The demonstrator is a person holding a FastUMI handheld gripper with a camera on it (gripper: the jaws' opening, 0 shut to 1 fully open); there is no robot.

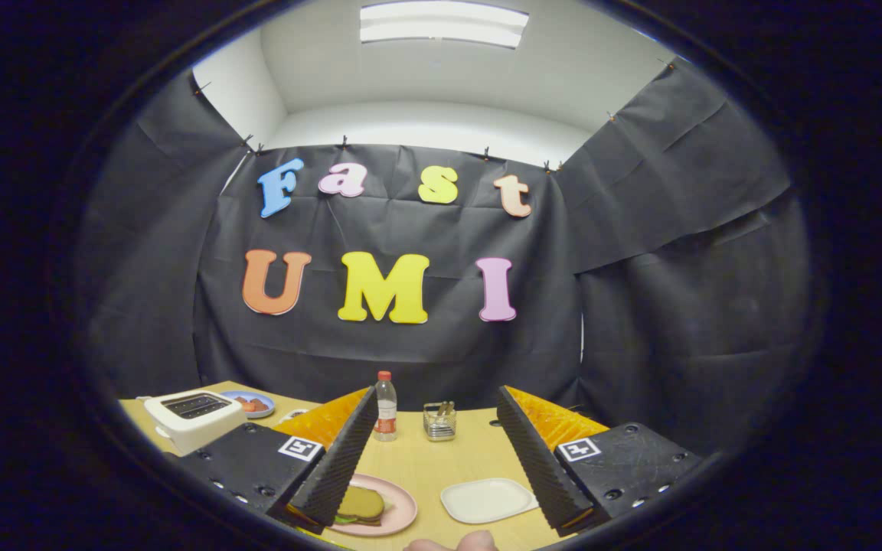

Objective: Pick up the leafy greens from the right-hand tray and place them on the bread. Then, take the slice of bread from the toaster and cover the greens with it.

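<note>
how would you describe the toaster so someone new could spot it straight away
Start at the wooden table before the black cloth wall. The toaster sits beyond the open tool's left finger, beside a blue plate. It is the sole boxy white item, with dark slots on top.

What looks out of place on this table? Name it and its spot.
Nothing stands out. The toaster, bottle and white tray sit squarely; the sandwich lies flat on its pink plate. The gripper is open.

A recording booth: black cloth walls (640,268) pinned up around a wooden table (441,459)
</note>
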